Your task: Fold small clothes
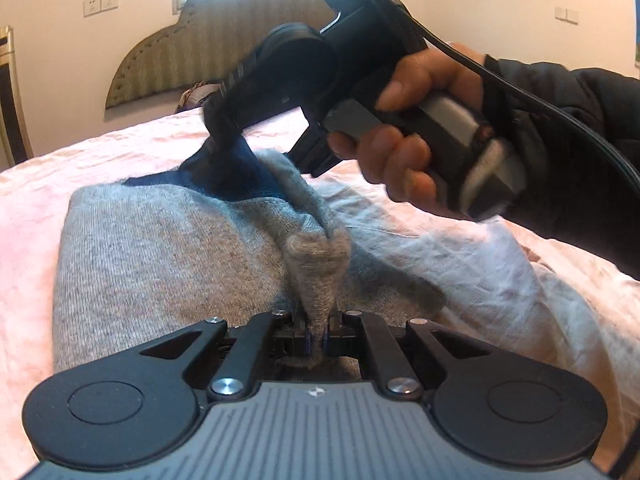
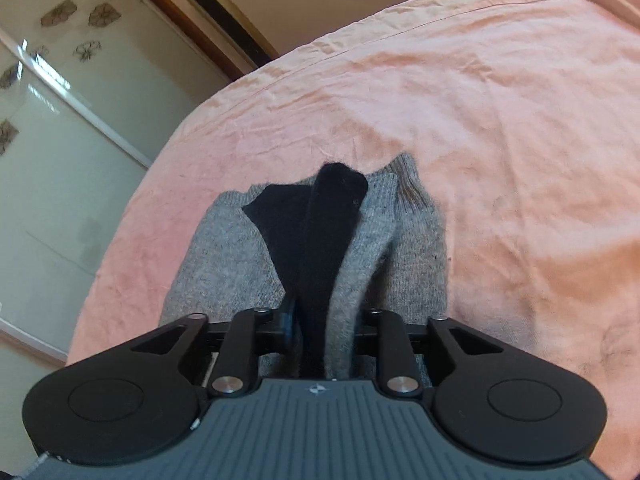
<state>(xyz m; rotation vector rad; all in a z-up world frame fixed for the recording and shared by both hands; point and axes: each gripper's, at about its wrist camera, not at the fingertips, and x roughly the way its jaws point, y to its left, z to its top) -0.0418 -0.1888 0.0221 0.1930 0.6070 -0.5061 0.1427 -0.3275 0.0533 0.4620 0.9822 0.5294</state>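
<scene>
Left wrist view: on the pink bedsheet [image 1: 120, 152], the left gripper [image 1: 316, 338] pinches the grey sweater's [image 1: 160, 248] edge. The right gripper [image 2: 320, 332] clamps that sweater's dark collar fold.

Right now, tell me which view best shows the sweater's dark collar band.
The right wrist view: the dark collar band runs unblocked up the frame's centre. In the left wrist view, the band is blurred and partly hidden by the right gripper.
</scene>
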